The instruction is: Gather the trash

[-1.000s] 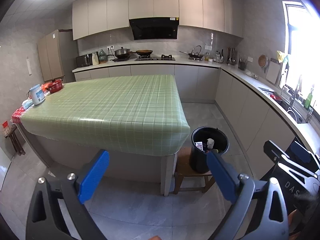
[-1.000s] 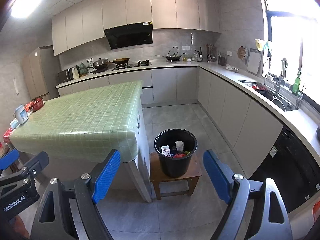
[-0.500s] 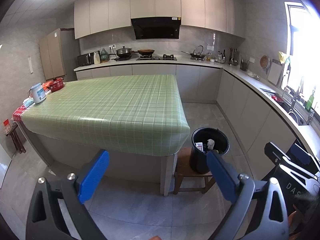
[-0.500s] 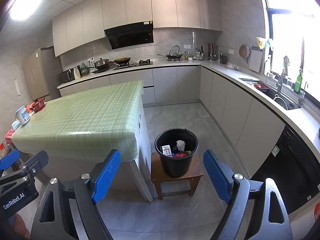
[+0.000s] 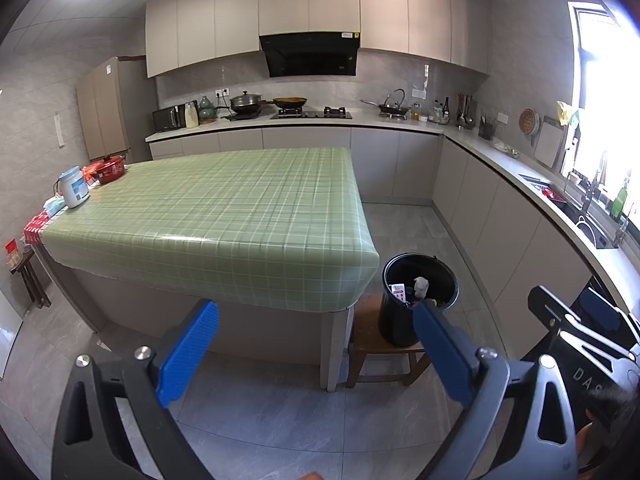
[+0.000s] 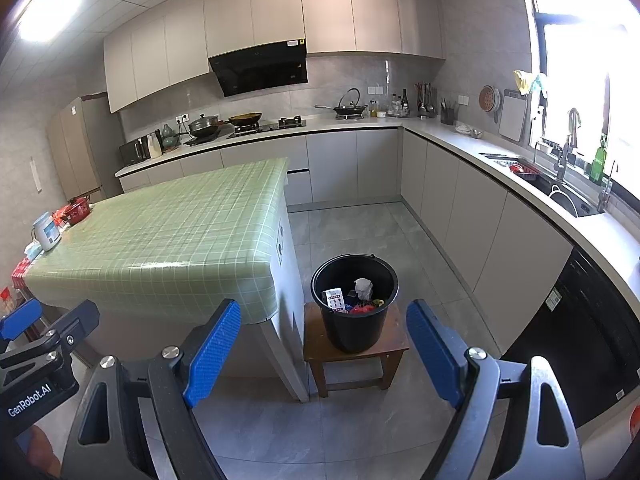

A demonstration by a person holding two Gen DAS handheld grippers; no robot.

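A black bucket (image 6: 354, 330) stands on a small wooden stool (image 6: 390, 354) beside the island table; it also shows in the left wrist view (image 5: 396, 320). Inside lie a white crumpled paper (image 6: 363, 288), a printed packet (image 6: 335, 300) and red wrappers (image 6: 362, 309). My left gripper (image 5: 316, 354) is open and empty, held back from the table's near edge. My right gripper (image 6: 324, 350) is open and empty, in front of the bucket and well short of it. The right gripper's body shows at the left view's right edge (image 5: 580, 332).
The island table (image 5: 224, 216) has a green checked cloth; a white jar (image 5: 74, 187) and a red pot (image 5: 108, 168) sit at its far left. Counters with a stove (image 5: 312, 114) and a sink (image 6: 560, 196) line the back and right walls. Grey tiled floor lies between.
Both views have shifted very slightly; the scene looks a touch farther right and lower. Both grippers stay open and empty.
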